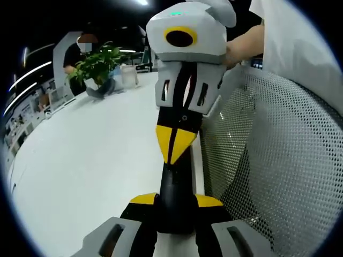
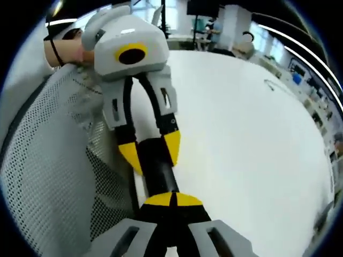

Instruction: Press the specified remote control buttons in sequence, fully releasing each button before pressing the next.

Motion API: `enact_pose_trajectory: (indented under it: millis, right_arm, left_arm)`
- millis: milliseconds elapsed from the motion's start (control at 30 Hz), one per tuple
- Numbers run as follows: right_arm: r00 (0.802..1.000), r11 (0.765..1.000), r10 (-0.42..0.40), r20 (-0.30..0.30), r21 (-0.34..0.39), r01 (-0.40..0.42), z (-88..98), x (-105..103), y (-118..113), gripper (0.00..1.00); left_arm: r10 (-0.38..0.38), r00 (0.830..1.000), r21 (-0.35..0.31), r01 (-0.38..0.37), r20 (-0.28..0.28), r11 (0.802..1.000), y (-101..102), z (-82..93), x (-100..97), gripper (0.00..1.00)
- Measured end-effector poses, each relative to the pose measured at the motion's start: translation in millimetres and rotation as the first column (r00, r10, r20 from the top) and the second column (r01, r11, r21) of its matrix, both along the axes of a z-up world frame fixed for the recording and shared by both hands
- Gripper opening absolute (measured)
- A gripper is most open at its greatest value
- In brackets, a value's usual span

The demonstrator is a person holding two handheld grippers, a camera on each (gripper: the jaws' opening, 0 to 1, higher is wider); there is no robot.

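Remote control [image 1: 176, 184]: black bar above the white surface [image 1: 91, 166], lying lengthwise between your two grippers.
Left gripper [image 1: 177, 202]: your yellow-tipped fingers [image 1: 143, 199] clamp the remote's near end from both sides.
Right gripper [image 1: 174, 143]: your fingers are closed together, tips meeting the remote's far end.
Mesh chair back [image 1: 278, 160]: just beside the remote.

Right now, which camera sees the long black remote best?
Right gripper view: the long black remote stands out against the white table. In the left gripper view it looks darker, its far end pinched by the right gripper.
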State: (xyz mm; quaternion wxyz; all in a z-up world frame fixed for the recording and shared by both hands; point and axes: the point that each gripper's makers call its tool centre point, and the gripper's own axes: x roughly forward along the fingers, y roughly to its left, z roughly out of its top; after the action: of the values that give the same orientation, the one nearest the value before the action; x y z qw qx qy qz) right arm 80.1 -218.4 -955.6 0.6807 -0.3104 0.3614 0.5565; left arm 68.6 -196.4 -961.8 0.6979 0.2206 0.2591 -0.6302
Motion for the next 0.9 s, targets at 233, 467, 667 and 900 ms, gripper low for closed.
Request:
enact_pose_trajectory:
  millis: [233,467,667,900]
  right_arm:
    - [0.996,1.0,0.013,-0.088,-0.026,-0.015,-0.7,1.2,0.4,0.0]
    - [0.984,0.994,0.031,-0.175,-0.094,-0.048,-2.8,2.2,1.7,0.0]
    - [0.971,0.981,0.045,-0.235,-0.172,-0.087,-5.4,3.5,3.5,0.0]
    - [0.97,0.975,0.028,-0.242,-0.207,-0.079,-6.2,3.5,1.7,0.0]
  left_arm:
    - [-0.002,1.0,0.001,0.002,0.0,1.0,0.2,0.0,-0.3,0.25]
    - [-0.003,1.0,0.0,0.003,-0.001,1.0,0.2,-0.2,0.0,0.24]
    - [-0.003,1.0,0.0,0.003,-0.001,1.0,-0.1,0.1,-0.1,0.24]
    - [-0.003,1.0,0.0,0.003,0.0,1.0,-0.3,0.3,0.1,0.24]
